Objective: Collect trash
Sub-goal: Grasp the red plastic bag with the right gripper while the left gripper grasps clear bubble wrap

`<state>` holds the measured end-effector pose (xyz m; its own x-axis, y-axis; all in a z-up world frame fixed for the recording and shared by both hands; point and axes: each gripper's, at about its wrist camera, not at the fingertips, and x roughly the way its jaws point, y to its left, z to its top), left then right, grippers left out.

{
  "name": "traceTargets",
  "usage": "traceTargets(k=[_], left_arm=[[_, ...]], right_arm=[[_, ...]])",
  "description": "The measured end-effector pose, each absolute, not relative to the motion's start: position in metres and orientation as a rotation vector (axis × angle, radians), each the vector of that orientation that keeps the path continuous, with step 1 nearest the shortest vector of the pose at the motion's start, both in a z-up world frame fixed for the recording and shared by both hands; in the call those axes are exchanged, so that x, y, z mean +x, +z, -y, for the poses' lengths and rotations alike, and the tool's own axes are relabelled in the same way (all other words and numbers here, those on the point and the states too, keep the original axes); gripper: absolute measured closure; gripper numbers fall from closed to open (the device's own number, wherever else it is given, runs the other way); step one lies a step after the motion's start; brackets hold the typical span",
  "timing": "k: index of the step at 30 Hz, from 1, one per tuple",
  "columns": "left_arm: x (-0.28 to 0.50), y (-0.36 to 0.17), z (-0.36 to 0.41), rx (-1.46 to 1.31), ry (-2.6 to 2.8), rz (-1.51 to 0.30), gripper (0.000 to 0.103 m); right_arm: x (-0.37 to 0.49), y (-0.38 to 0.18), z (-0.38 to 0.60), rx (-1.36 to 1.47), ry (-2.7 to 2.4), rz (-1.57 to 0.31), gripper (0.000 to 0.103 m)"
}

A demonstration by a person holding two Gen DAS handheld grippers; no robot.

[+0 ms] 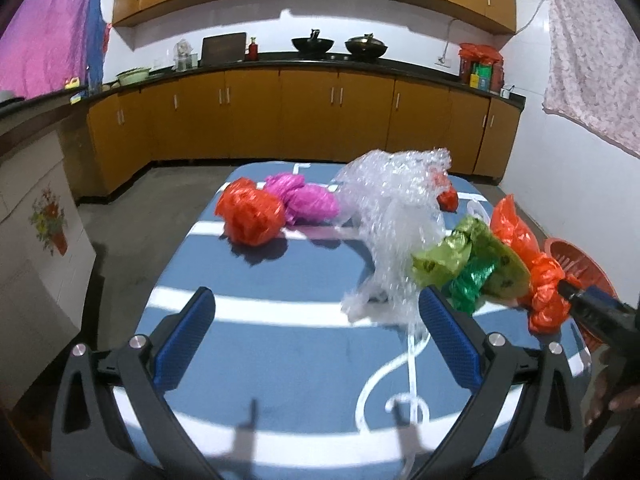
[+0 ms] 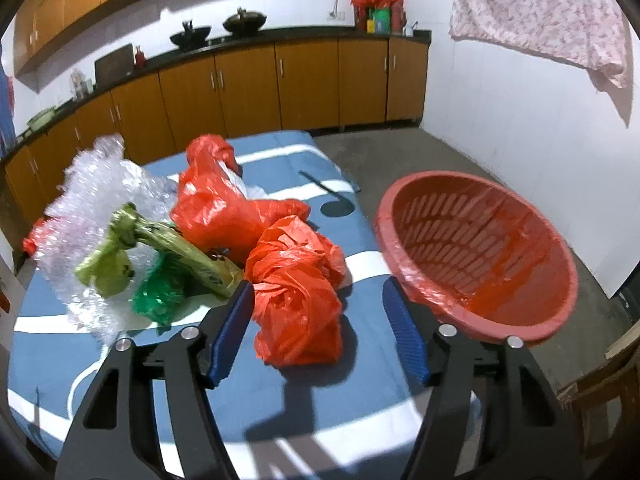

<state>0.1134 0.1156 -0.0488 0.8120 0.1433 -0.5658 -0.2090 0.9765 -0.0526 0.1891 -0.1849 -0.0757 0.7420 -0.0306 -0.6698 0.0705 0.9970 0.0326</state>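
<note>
- From my left wrist camera, the far left of the blue striped table (image 1: 256, 344) carries a crumpled orange bag (image 1: 250, 216) with a magenta bag (image 1: 306, 200) touching it on the right; both lie well ahead of my fingers.
- My left gripper (image 1: 318, 320) is released, its blue pads wide apart with only tablecloth between them.
- The clear bubble wrap (image 1: 396, 216) stands up just ahead of the right pad; motion blur smears its edges, so I cannot tell whether it touches that pad. It hides most of a small red scrap (image 1: 448, 198) behind it.
- Right of that sit yellow-green bags (image 1: 476, 256) and a darker green bag (image 1: 468, 284), tangled together.
- In the right wrist view, my right gripper (image 2: 318, 312) is partly open around the knotted orange bag (image 2: 298, 292); the left pad looks very close to it, the right pad stands clear, so nothing is grasped.
- The red basket (image 2: 404, 216) sits beyond the table's right edge, tilted toward me, and my right finger overlaps its near rim.
</note>
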Motion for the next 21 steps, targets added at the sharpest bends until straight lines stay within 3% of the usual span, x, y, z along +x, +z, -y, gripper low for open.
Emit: traceTargets(k=[3,6,10,16,18,21], left_arm=[[0.132,-0.049,-0.113,-0.11,0.172,-0.597,0.004],[0.151,-0.053,-0.11,-0.118,0.154,-0.611,0.005],[0.174,-0.059,-0.108,-0.132,0.123,-0.632,0.016],[0.202,-0.07,-0.106,-0.151,0.095,-0.681,0.031],[0.208,-0.073,-0.104,-0.147,0.087,-0.693,0.038],[0.215,-0.078,-0.101,-0.139,0.066,-0.719,0.064]], right_arm=[[0.2,-0.086,0.183,0.067,-0.037,-0.77,0.045],[0.202,-0.09,0.181,0.068,-0.007,-0.793,0.061],[0.2,-0.091,0.179,0.073,0.018,-0.791,0.077],[0.2,-0.089,0.185,0.086,0.018,-0.789,0.082],[0.2,-0.088,0.187,0.086,0.013,-0.786,0.083],[0.198,-0.086,0.189,0.081,0.01,-0.778,0.085]])
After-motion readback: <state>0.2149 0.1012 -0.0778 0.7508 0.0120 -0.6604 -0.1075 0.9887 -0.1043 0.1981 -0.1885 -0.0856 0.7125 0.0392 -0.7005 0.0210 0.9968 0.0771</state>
